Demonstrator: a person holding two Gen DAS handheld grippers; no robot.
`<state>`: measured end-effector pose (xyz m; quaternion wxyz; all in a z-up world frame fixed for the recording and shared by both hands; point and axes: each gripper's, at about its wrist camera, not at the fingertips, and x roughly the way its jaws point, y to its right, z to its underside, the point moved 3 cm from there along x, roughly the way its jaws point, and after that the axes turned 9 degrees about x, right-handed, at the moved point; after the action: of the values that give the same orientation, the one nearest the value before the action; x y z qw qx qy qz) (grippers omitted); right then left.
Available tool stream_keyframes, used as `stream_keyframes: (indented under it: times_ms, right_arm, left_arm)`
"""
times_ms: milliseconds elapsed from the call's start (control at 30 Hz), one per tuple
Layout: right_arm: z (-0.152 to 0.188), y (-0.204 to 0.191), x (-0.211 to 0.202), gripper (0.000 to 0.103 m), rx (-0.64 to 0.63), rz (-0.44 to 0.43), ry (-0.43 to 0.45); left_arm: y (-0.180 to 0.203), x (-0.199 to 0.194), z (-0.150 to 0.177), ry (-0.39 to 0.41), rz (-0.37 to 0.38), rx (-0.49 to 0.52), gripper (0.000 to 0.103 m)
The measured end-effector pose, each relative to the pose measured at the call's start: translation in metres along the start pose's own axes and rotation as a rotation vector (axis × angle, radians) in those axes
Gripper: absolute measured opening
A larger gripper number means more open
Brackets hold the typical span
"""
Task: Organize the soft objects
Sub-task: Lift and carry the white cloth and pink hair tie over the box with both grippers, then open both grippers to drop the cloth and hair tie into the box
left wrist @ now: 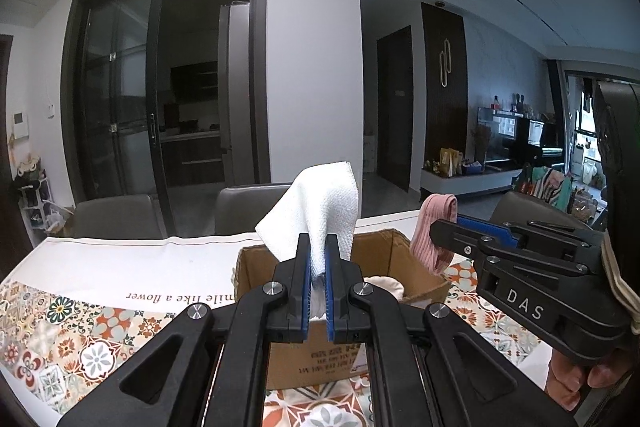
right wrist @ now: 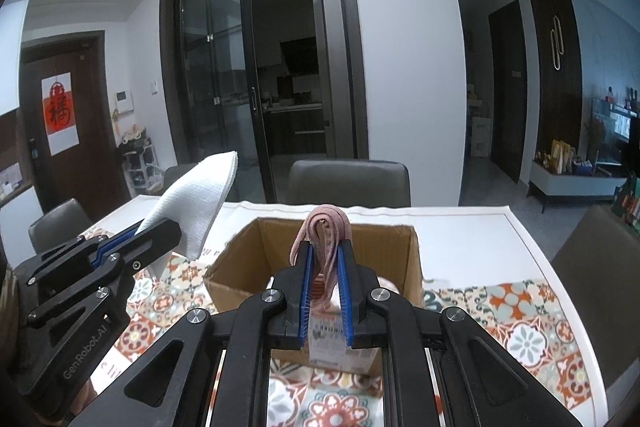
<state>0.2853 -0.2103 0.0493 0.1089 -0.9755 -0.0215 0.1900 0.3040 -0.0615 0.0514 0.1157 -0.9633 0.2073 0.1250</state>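
My left gripper (left wrist: pixel 319 247) is shut on a white cloth (left wrist: pixel 320 205), which stands up above the blue pads over an open cardboard box (left wrist: pixel 380 251). The same white cloth (right wrist: pixel 196 203) shows at the left of the right wrist view, held by the left gripper (right wrist: pixel 160 229). My right gripper (right wrist: pixel 325 253) is shut on a pink ribbed cloth (right wrist: pixel 326 227), lifted above the cardboard box (right wrist: pixel 408 259). In the left wrist view the pink cloth (left wrist: pixel 436 227) hangs from the right gripper (left wrist: pixel 438 229) at the box's right. A pale soft item (left wrist: pixel 384 287) lies inside the box.
The box stands on a table with a patterned tile cloth (left wrist: pixel 92 331) and white runner (right wrist: pixel 460 239). Grey chairs (right wrist: pixel 348 183) line the far edge; another chair (right wrist: pixel 600 259) is at the right. A hand (left wrist: pixel 576 383) holds the right gripper.
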Motion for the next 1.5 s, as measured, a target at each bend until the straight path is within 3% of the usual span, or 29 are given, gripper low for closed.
stream_keyframes:
  times_ms: [367, 1233, 1300, 1367, 1433, 1467, 1500]
  right_arm:
    - [-0.01, 0.006, 0.032, 0.014, -0.01, 0.0, -0.009]
    - [0.015, 0.038, 0.114, 0.014, 0.043, 0.016, -0.19]
    - [0.02, 0.041, 0.117, 0.015, 0.053, 0.017, -0.207]
    - [0.023, 0.043, 0.121, 0.017, 0.053, 0.021, -0.223]
    - [0.026, 0.046, 0.123, 0.031, 0.062, 0.015, -0.241]
    - [0.027, 0.047, 0.123, 0.043, 0.068, 0.011, -0.247]
    - [0.027, 0.048, 0.124, 0.046, 0.073, 0.013, -0.247]
  left_arm:
    - [0.003, 0.042, 0.002, -0.051, -0.001, -0.006, 0.007]
    - [0.011, 0.113, 0.036, -0.26, 0.012, -0.006, 0.009]
    - [0.013, 0.115, 0.039, -0.279, 0.013, -0.002, 0.013]
    - [0.013, 0.118, 0.04, -0.294, 0.015, 0.0, 0.029]
    - [0.013, 0.118, 0.04, -0.301, 0.008, -0.004, 0.042]
    - [0.013, 0.116, 0.039, -0.298, -0.007, -0.004, 0.043]
    - [0.013, 0.114, 0.038, -0.297, -0.018, -0.001, 0.043]
